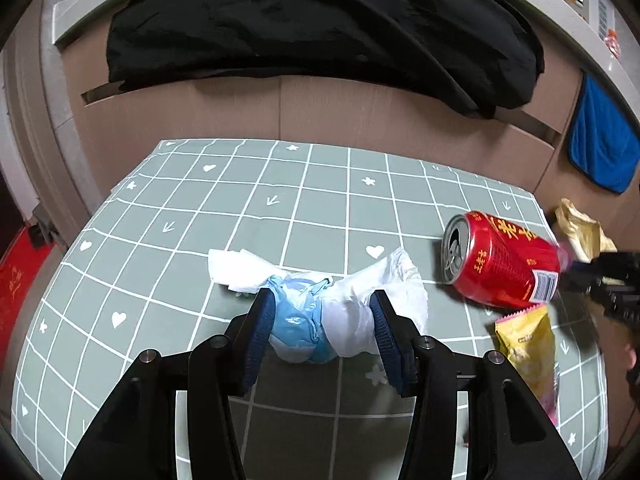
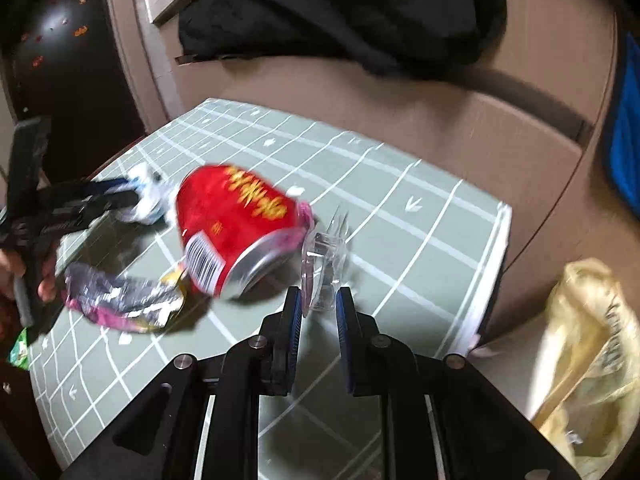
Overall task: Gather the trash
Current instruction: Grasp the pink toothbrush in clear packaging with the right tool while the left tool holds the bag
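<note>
My left gripper (image 1: 322,300) is shut on a wad of blue plastic and white tissue (image 1: 320,320), held just above the grid-patterned table (image 1: 224,208). My right gripper (image 2: 318,298) is shut on a small clear plastic cup (image 2: 324,268). A red drink can (image 2: 236,228) lies on its side against the cup, blurred. The can also shows at the right of the left wrist view (image 1: 504,260). A torn snack wrapper (image 2: 124,300) lies left of the can; it shows yellow in the left wrist view (image 1: 528,344).
A yellowish plastic bag (image 2: 592,352) hangs open beyond the table's right edge. A black jacket (image 1: 320,28) lies over the furniture behind the table. A blue cloth (image 1: 600,148) hangs at the right. The left gripper and tissue show in the right wrist view (image 2: 100,200).
</note>
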### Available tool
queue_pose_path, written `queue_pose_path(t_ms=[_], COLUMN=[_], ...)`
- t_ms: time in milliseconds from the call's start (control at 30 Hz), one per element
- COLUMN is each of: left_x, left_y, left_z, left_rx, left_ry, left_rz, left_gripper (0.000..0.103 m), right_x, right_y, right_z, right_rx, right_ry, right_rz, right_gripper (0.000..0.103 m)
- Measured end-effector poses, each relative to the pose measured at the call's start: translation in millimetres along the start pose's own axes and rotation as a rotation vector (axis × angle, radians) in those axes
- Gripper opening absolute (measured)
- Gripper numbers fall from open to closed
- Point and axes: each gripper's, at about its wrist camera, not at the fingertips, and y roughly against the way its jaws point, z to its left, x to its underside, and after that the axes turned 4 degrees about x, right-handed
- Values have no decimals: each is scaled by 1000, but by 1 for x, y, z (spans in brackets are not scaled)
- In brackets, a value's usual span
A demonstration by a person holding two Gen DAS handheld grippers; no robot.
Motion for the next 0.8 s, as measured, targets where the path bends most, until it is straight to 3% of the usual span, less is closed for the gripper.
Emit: queue_pose_path(t_ms=[100,267,367,400,433,467,633,800], left_x=[1,3,2,2,2,2,1,-8], left_y=[9,26,28,27,24,18,-13,-29], left_z=[3,22,36,40,43,46,47,32], left_rx=[59,176,147,135,120,102,65,54], left_ry=[49,203,291,308,326,347,396,375], left_rz=[-16,-25,-35,-32,-22,3,79,108], left_gripper=[50,50,50,50,50,50,50,50], right_x=[2,-10,-16,-17,-17,-16,-11,-2], right_y=[-2,-8,-20,-22,-22,-22,-11,6], right_z=[-1,-7,-14,-15,-17,-17,-16,-18], right_rx=[-17,-35,-18,-35,-51,-52,-65,-50], right_ry=[7,-32,-47,-55,-66,-76,-105,-126], right_rz=[-8,-36,-35,-35,-40,-44,-77,-95], right_gripper=[34,38,38,31,17,16,15,15])
